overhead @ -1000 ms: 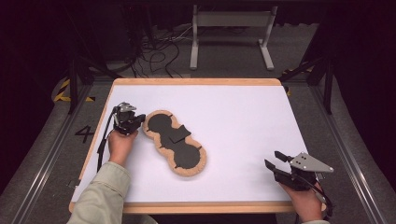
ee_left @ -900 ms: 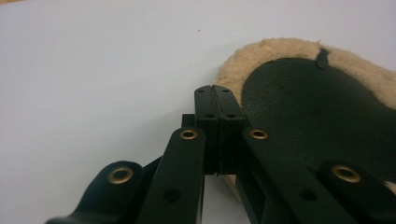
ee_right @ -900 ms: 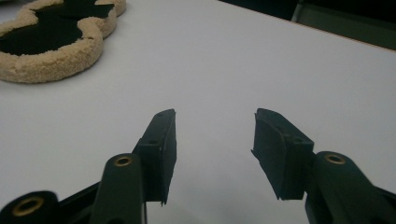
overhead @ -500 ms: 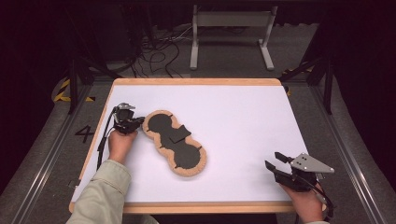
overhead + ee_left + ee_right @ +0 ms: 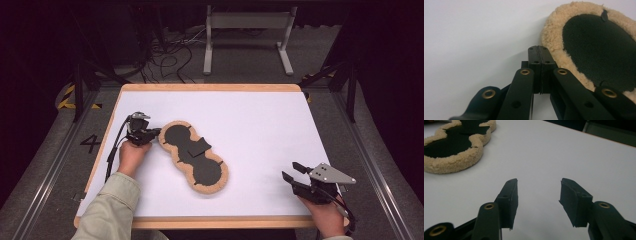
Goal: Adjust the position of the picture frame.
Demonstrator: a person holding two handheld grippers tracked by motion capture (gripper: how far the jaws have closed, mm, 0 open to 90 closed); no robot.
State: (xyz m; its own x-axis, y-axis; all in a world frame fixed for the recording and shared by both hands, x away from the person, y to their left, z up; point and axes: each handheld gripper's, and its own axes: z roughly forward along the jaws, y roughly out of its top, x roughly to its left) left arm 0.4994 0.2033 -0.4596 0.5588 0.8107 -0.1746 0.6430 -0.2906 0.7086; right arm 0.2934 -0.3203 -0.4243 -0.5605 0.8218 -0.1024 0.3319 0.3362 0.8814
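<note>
Left gripper (image 5: pixel 539 48), jaws pressed together, sits just beside the fleece pad (image 5: pixel 584 50); right gripper (image 5: pixel 537 192) gapes empty, well apart.

Overhead forward-down; claw cameras close, perhaps low.

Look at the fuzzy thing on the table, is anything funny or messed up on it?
A little. The fleece-edged black pad lies slantwise on the white table, and a small black flap at its narrow middle sits crooked, sticking out toward one edge. Nothing looks spilled or torn. The left gripper rests shut at the pad's upper end.
</note>
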